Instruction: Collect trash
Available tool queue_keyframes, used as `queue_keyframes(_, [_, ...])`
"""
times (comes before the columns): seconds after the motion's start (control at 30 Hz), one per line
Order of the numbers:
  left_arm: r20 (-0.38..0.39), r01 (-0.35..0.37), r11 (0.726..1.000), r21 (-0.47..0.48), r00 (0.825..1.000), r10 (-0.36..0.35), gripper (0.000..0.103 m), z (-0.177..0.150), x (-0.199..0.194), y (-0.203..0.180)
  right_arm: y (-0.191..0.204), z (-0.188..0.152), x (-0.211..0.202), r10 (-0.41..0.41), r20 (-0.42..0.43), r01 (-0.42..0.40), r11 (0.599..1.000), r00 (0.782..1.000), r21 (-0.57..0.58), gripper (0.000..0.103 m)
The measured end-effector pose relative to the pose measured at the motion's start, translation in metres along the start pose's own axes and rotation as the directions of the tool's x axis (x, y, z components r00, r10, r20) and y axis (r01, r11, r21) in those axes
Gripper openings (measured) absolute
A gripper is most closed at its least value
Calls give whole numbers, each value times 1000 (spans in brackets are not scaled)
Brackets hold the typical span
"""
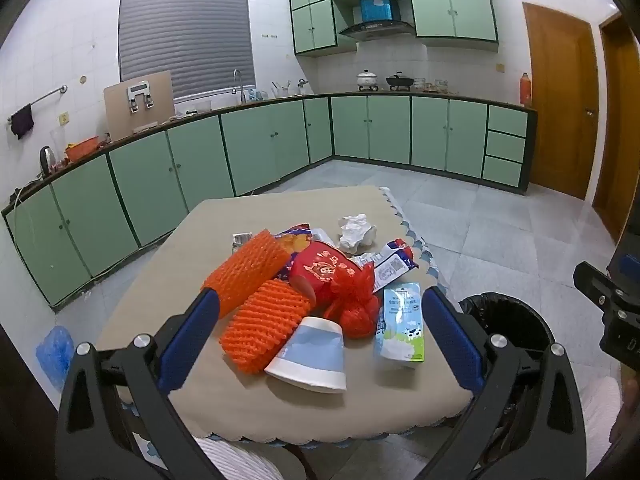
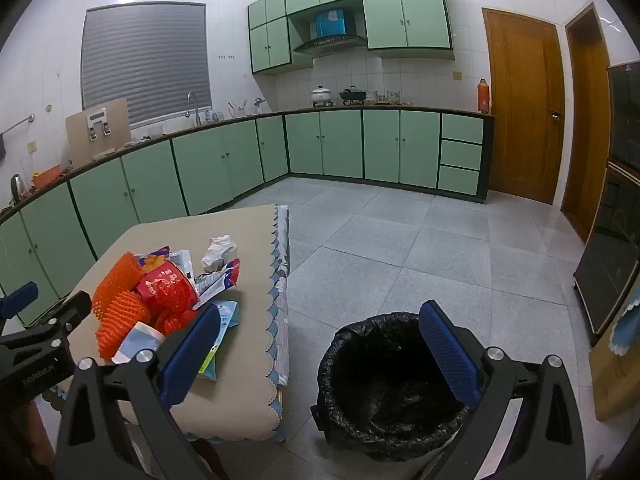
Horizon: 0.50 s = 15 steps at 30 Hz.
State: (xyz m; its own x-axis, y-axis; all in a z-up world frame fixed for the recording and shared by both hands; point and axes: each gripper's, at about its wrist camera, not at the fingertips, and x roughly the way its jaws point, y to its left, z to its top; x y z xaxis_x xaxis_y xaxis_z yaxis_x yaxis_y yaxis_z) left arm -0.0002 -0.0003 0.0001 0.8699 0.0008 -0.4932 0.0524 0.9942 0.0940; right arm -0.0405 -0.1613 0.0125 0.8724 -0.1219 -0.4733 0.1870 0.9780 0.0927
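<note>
A heap of trash lies on the beige-covered table (image 1: 208,408): two orange foam nets (image 1: 260,324), a red snack bag (image 1: 324,272), a red mesh net (image 1: 356,312), a tipped paper cup (image 1: 312,356), a milk carton (image 1: 400,324), a crumpled tissue (image 1: 356,230) and a blue-white wrapper (image 1: 394,260). My left gripper (image 1: 320,308) hovers open over the near table edge, its blue pads wide on either side of the heap, touching nothing. My right gripper (image 2: 320,320) is open and empty above the black-lined bin (image 2: 384,384) on the floor right of the table (image 2: 240,400). The heap (image 2: 160,292) shows at left there.
Green kitchen cabinets (image 1: 280,148) line the far walls under a counter with a sink and pots. Two wooden doors (image 2: 524,104) stand at the right, a dark glass-fronted cabinet (image 2: 616,248) beside them. Grey tiled floor (image 2: 420,240) spreads between table and cabinets. A blue bag (image 1: 54,350) lies on the floor at left.
</note>
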Motion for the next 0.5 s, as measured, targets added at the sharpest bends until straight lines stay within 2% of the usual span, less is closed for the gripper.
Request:
queue_keyframes(0.23, [4,13,1000,21,1000,-13,98,2,3,-2,0,1,0,-2,-5,2,1000,1000,-1,97])
queue_keyframes(0.27, [18,-11,1000,10,1000,11,98,1,-2,-3,0,1,0,-2,-5,2,1000,1000,0,97])
queue_keyframes(0.5, [17,-16,1000,8,1000,15,98,2,-2,-7,0,1,0,-1,-4,1,1000,1000,-2,97])
